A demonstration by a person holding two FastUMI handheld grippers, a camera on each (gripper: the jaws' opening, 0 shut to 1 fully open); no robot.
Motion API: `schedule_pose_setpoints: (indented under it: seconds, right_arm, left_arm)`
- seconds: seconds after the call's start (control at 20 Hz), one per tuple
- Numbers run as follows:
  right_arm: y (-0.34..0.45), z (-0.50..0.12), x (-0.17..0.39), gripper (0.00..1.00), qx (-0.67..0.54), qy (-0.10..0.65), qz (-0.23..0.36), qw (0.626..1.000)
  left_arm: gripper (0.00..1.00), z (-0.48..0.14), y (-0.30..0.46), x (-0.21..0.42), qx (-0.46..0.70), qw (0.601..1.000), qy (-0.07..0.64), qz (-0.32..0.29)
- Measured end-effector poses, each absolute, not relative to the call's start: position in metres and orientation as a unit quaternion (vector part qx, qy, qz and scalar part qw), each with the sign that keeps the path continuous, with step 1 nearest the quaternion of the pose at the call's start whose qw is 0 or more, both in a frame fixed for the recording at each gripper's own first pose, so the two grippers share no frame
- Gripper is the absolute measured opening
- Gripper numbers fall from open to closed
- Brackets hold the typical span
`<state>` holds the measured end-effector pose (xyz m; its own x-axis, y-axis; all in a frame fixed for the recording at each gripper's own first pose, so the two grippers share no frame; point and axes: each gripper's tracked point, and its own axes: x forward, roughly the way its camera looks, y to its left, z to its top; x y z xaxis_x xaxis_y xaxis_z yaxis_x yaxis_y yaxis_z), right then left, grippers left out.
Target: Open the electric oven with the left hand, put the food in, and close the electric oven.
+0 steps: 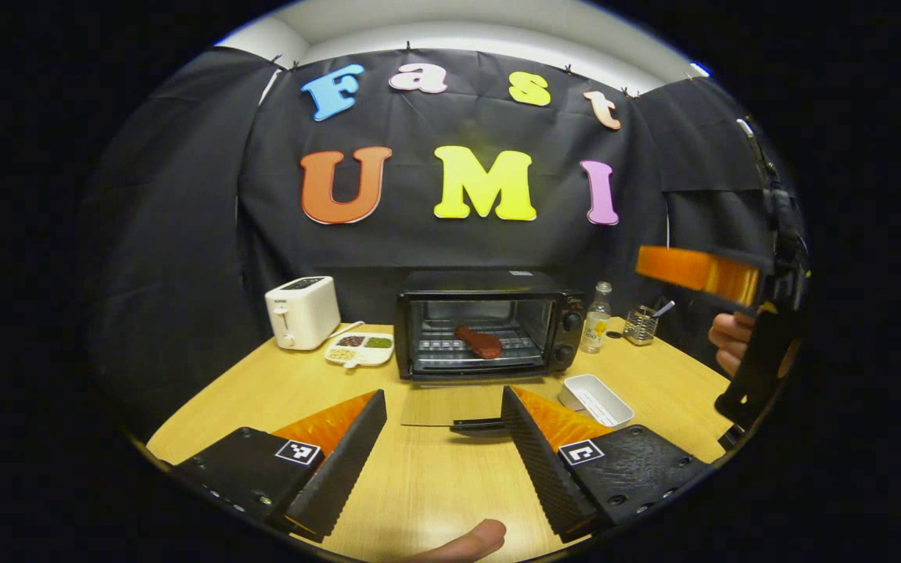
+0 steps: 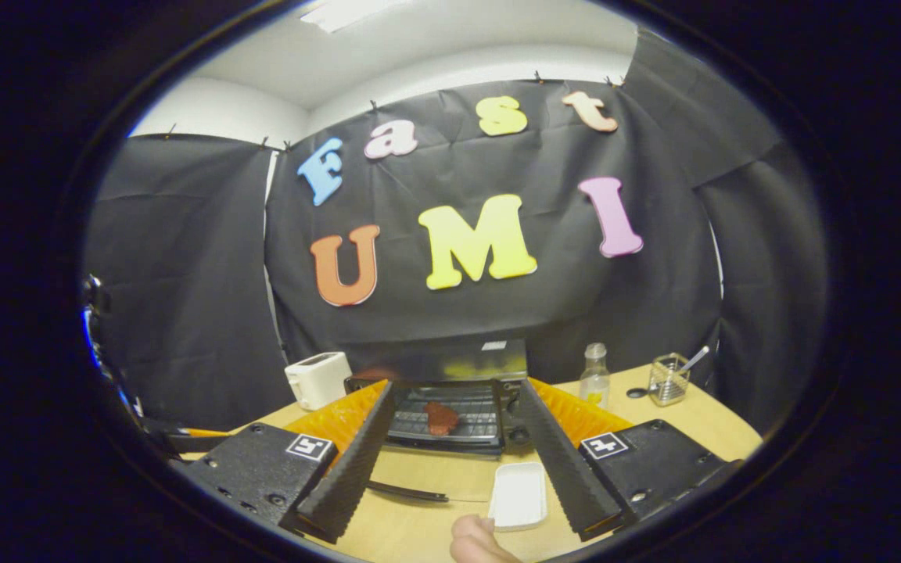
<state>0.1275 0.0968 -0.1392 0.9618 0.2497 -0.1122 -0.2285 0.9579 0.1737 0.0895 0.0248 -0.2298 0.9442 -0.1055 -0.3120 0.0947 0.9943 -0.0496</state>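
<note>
Left claw (image 1: 443, 438) open, facing oven (image 1: 489, 324)

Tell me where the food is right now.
The reddish food lies on the rack inside the open electric oven, at the table's far middle in the left gripper view, between the sectioned plate and the bottle.

Left gripper (image 1: 443, 438) fingers spread, empty; right gripper (image 2: 458, 450) likewise.

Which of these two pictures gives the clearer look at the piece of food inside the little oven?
The left gripper view: the reddish food lies on the rack of the open oven, seen head-on and unobstructed. In the right gripper view the food is smaller and darker, framed between that gripper's open tongs.
</note>
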Motion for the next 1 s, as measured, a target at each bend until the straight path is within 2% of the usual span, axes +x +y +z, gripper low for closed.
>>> schedule_pose_setpoints:
  seconds: [0.05,0.1,0.15,0.2,0.35,0.4,0.45,0.5,0.6,0.65,0.8,0.85,0.9,0.95,1.0]
  right_arm:
    - [0.088,-0.123,0.119,0.95,0.082,0.051,0.118,0.988]
    - [0.079,-0.11,0.114,1.0,0.084,0.039,0.112,0.989]
    - [0.071,-0.098,0.107,0.95,0.086,0.028,0.106,0.99]
    - [0.063,-0.089,0.099,1.0,0.087,0.021,0.1,0.991]
    - [0.032,-0.071,0.082,1.0,0.076,0.011,0.073,0.994]
    - [0.022,-0.068,0.079,0.95,0.067,0.01,0.062,0.996]
    - [0.014,-0.067,0.074,1.0,0.057,0.01,0.051,0.997]
    - [0.005,-0.066,0.07,0.95,0.054,0.012,0.038,0.998]
    - [-0.003,-0.064,0.06,0.96,0.054,0.012,0.031,0.998]
    - [-0.003,-0.062,0.055,1.0,0.053,0.009,0.035,0.998]
    - [-0.007,-0.063,0.044,0.96,0.048,0.003,0.046,0.998]
    - [-0.012,-0.058,0.041,0.96,0.048,-0.01,0.04,0.998]
    - [-0.019,-0.053,0.041,1.0,0.048,-0.02,0.029,0.998]
    - [-0.026,-0.051,0.039,0.96,0.044,-0.027,0.018,0.998]
    - [-0.031,-0.053,0.035,1.0,0.042,-0.031,0.008,0.999]
  left_arm:
    - [0.95,-0.242,0.012,0.095,-0.028,0.982,0.172,-0.067]
    - [0.95,-0.25,0.001,0.1,-0.035,0.979,0.182,-0.081]
    - [0.95,-0.259,-0.007,0.105,-0.039,0.977,0.191,-0.09]
    - [0.95,-0.268,-0.011,0.112,-0.036,0.975,0.2,-0.093]
    - [0.95,-0.302,-0.016,0.126,-0.025,0.968,0.236,-0.086]
    - [0.95,-0.313,-0.02,0.128,-0.028,0.964,0.249,-0.089]
    - [0.95,-0.324,-0.024,0.132,-0.031,0.961,0.26,-0.092]
    - [0.95,-0.334,-0.028,0.136,-0.032,0.957,0.272,-0.095]
    - [0.96,-0.349,-0.043,0.139,-0.04,0.952,0.283,-0.111]
    - [0.96,-0.353,-0.049,0.14,-0.042,0.951,0.285,-0.114]
    - [0.96,-0.37,-0.052,0.147,-0.032,0.949,0.296,-0.106]
    - [0.96,-0.375,-0.053,0.149,-0.029,0.948,0.3,-0.103]
    - [0.95,-0.379,-0.054,0.152,-0.028,0.947,0.304,-0.106]
    - [0.95,-0.383,-0.052,0.157,-0.025,0.947,0.305,-0.1]
    - [0.95,-0.386,-0.051,0.156,-0.028,0.941,0.32,-0.103]
